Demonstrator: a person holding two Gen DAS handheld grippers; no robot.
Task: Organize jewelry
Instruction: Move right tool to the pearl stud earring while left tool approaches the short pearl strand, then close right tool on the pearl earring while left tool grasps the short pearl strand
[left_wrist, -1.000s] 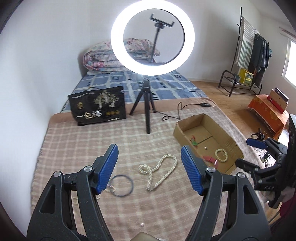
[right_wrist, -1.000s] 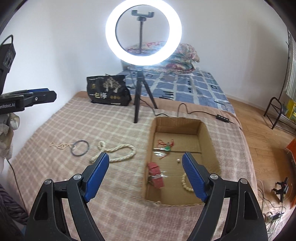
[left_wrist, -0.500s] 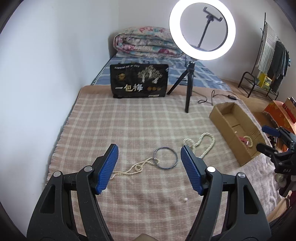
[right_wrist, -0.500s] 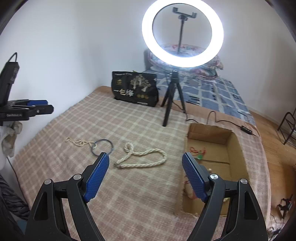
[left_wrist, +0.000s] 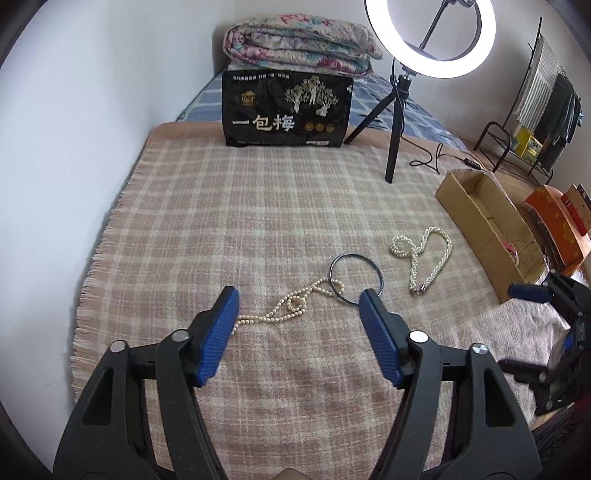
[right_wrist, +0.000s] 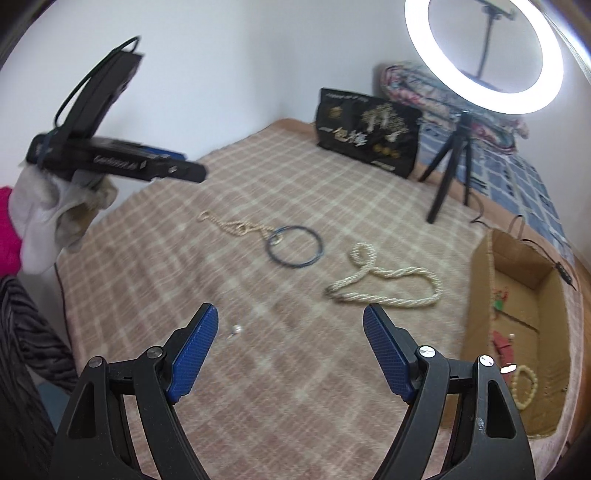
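A thin pearl strand (left_wrist: 291, 304) lies on the plaid blanket, its far end looped through a blue bangle (left_wrist: 355, 274). A thick twisted pearl necklace (left_wrist: 424, 254) lies to the right. My left gripper (left_wrist: 297, 317) is open and empty, just above the thin strand. My right gripper (right_wrist: 290, 341) is open and empty, above the blanket. In the right wrist view the bangle (right_wrist: 294, 246), thin strand (right_wrist: 229, 225), thick necklace (right_wrist: 388, 286) and a small loose pearl piece (right_wrist: 235, 329) show. The cardboard box (right_wrist: 480, 295) holds a bead bracelet (right_wrist: 524, 384) and red items.
A ring light on a tripod (left_wrist: 397, 122) and a black bag (left_wrist: 286, 110) stand at the blanket's far end. The box (left_wrist: 476, 218) sits at the right edge. A wall runs along the left. The other gripper (right_wrist: 110, 162) hangs at the left in the right wrist view.
Both grippers have swung left, away from the box. The left one has come down toward the thin strand and bangle. The right one now faces the necklaces and the loose pearl piece.
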